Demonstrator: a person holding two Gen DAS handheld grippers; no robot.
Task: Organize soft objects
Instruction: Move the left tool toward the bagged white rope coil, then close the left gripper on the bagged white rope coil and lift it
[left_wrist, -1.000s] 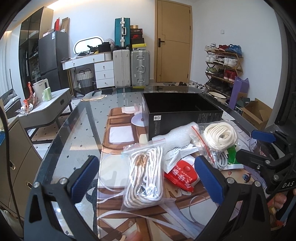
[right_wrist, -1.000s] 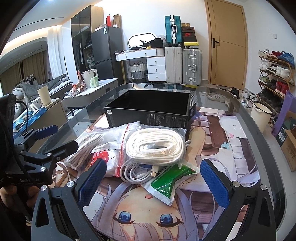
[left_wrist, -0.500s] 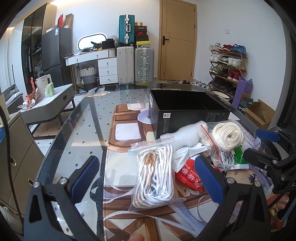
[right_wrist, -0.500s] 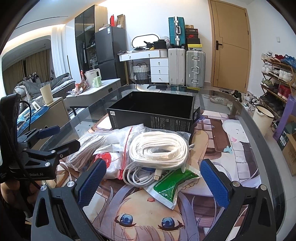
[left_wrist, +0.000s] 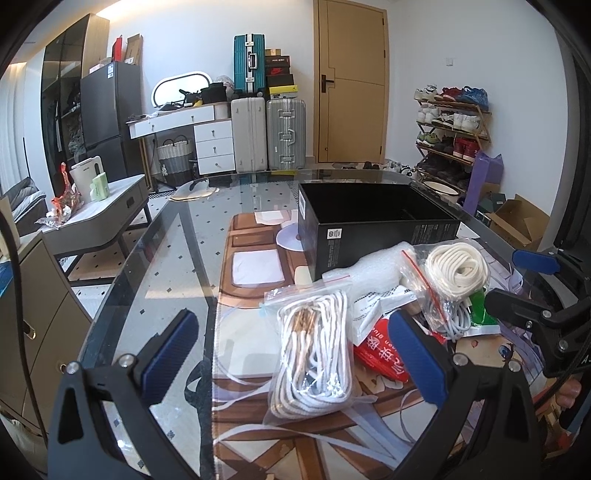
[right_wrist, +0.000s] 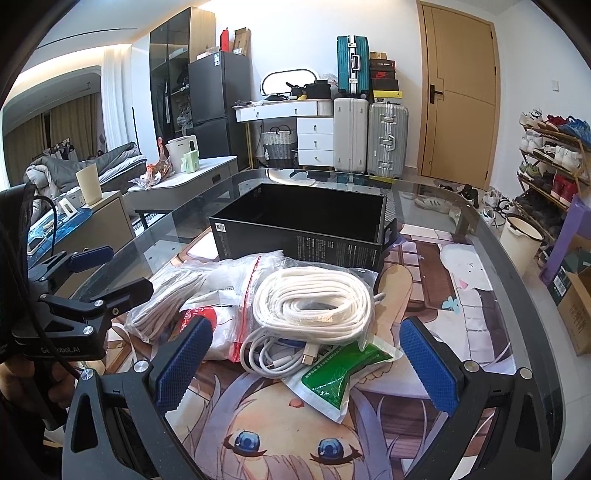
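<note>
Left wrist: bagged cord (left_wrist: 314, 350) lies lengthwise between spread left claw (left_wrist: 295, 354); right claw (right_wrist: 303, 362) spread.

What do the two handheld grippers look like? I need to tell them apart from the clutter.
Both are matte black frames with silver screws and blue textured pads. The left gripper and the right gripper look alike. White lettering marks the left gripper's body in the right wrist view, and a black cable runs by it.
</note>
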